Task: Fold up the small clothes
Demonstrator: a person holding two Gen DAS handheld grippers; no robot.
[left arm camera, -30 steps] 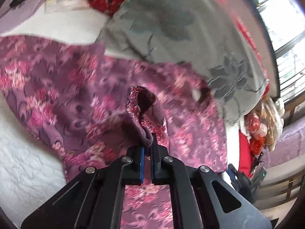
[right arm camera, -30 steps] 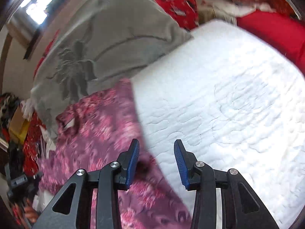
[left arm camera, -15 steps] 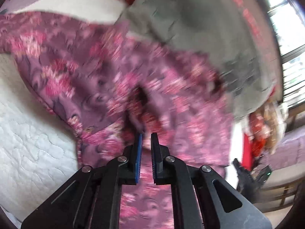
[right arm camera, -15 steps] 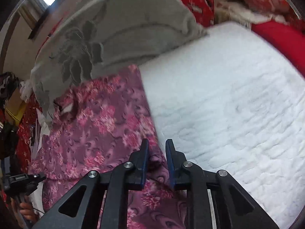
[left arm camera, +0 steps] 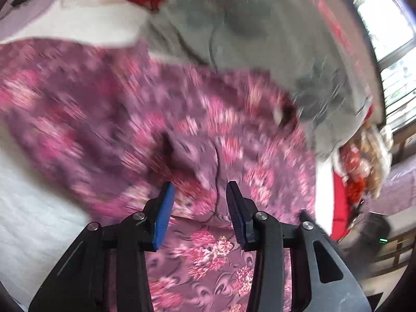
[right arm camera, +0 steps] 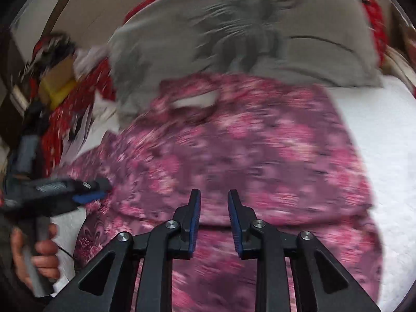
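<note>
On white quilt (right arm camera: 384, 135), one floral garment (right arm camera: 260, 156), two grippers, left gripper (left arm camera: 199, 195), right gripper (right arm camera: 212, 202)

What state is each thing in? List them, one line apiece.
Left gripper: open, holding nothing, over the purple cloth.
Right gripper: open, holding nothing, over the same cloth.
Purple floral garment: spread on the bed, partly folded over, wrinkled, blurred.
Grey blanket: rumpled, lying past the garment, its edge touching it.
White quilt: flat, partly covered by the garment.
</note>
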